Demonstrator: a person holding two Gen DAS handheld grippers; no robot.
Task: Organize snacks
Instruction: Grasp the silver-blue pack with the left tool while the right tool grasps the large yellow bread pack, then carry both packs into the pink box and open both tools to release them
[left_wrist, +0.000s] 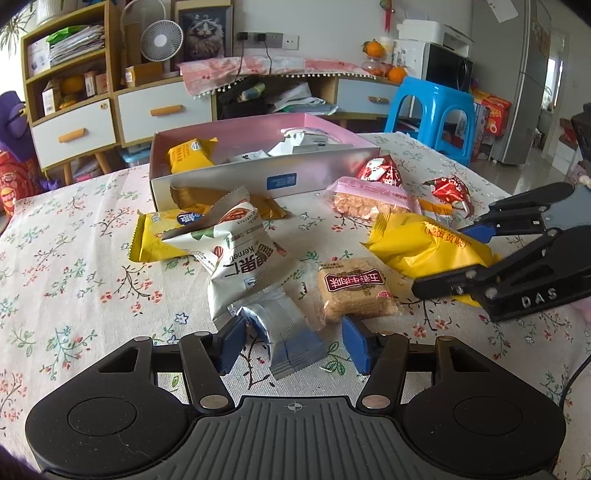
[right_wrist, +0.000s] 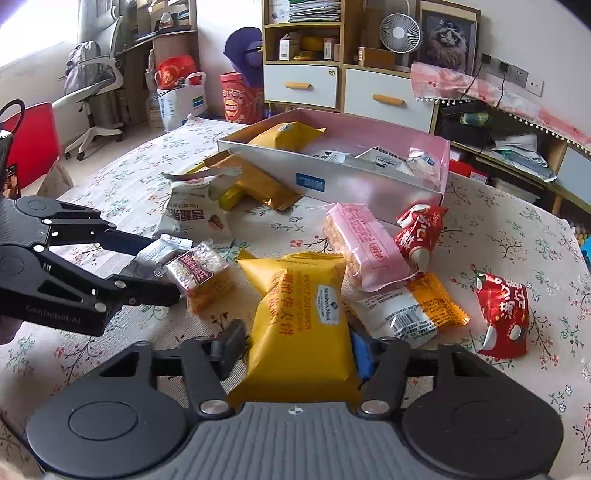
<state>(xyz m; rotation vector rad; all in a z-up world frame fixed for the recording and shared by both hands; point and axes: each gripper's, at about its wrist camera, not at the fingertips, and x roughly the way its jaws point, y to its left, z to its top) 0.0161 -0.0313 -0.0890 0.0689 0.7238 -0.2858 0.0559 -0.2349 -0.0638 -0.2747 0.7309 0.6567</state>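
Observation:
My left gripper (left_wrist: 294, 343) stands open around a small silver-and-blue packet (left_wrist: 284, 332) on the floral tablecloth. Its left pad touches the packet and a gap shows at the right pad. A brown-labelled rice cracker (left_wrist: 354, 291) lies just right of it, a white nut bag (left_wrist: 236, 251) behind. My right gripper (right_wrist: 295, 349) is shut on a large yellow packet (right_wrist: 299, 310), also seen from the side in the left wrist view as the right gripper (left_wrist: 458, 258). The pink-lined open box (left_wrist: 258, 177) at the back holds a yellow packet and white ones.
Loose on the cloth lie a pink cracker pack (right_wrist: 365, 247), two red candy bags (right_wrist: 504, 317), an orange-and-white packet (right_wrist: 410, 310) and gold packets (right_wrist: 255, 184) by the box. Beyond the table stand a blue stool (left_wrist: 432, 110) and cabinets (left_wrist: 110, 118).

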